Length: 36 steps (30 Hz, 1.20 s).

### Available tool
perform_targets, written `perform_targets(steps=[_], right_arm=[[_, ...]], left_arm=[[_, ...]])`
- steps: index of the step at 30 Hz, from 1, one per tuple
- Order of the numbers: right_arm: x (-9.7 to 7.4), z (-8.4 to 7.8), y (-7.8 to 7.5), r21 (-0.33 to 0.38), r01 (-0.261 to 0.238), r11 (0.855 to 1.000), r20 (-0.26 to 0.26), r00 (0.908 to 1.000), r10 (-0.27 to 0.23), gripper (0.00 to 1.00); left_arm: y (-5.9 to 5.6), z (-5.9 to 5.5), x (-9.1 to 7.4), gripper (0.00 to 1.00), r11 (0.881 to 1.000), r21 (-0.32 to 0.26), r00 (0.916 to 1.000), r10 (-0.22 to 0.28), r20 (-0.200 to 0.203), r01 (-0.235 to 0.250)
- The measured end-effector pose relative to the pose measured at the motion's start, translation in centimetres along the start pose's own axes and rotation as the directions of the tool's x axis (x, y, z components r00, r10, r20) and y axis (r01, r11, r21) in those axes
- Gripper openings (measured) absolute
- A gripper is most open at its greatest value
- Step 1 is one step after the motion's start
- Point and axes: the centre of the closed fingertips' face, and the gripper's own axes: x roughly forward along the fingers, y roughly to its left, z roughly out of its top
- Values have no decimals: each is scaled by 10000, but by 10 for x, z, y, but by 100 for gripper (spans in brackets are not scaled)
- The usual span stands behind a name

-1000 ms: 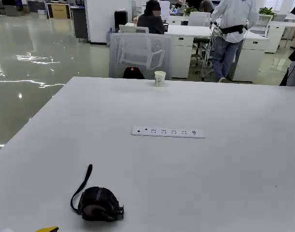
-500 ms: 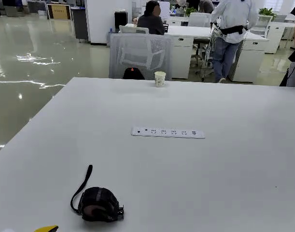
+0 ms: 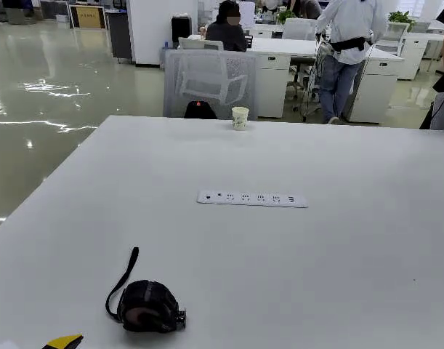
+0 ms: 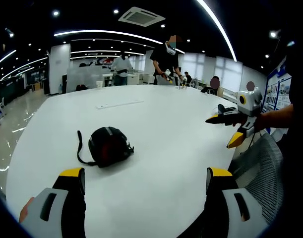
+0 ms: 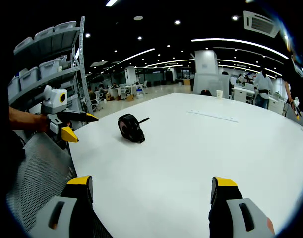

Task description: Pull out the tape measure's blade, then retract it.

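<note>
Left tongs (image 4: 145, 173) nudged forward, spread apart; right tongs (image 5: 151, 181) likewise apart, level; tape measure (image 3: 147, 307) untouched.

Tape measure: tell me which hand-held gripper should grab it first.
Left, probably. The tape measure lies close ahead of the open left hand-held gripper; from the open right hand-held gripper it sits farther off and to one side.

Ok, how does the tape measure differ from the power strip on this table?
The tape measure is black, rounded and bulky, with a wrist strap; the power strip is white, long and flat. The tape measure lies near the person's edge of the table, the power strip further off, mid-table. Both rest on it, untouched.
</note>
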Motion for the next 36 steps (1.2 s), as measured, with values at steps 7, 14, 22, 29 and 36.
perform_targets(steps=[7,14,22,29,36], right_arm=[[0,-1,0,28,-17,10000,-26,10000,17,99],[0,0,0,28,-10,10000,-24,10000,10,99],[0,-1,0,36,-27,10000,-37,10000,28,99],[-1,-2,0,30,-17,10000,-67,10000,17,99],[-1,-1,0,20,-25,10000,-78,10000,25,98]], left_arm=[[0,-1,1,99,10000,-40,10000,-42,-58,42],[1,-3,0,97,9999,-99,9998,-52,-179,50],[2,-1,0,96,9998,-168,9999,-59,-129,57],[3,-2,0,95,9997,-218,9998,-83,-195,79],[2,-3,0,93,9993,-326,9995,-184,-273,175]])
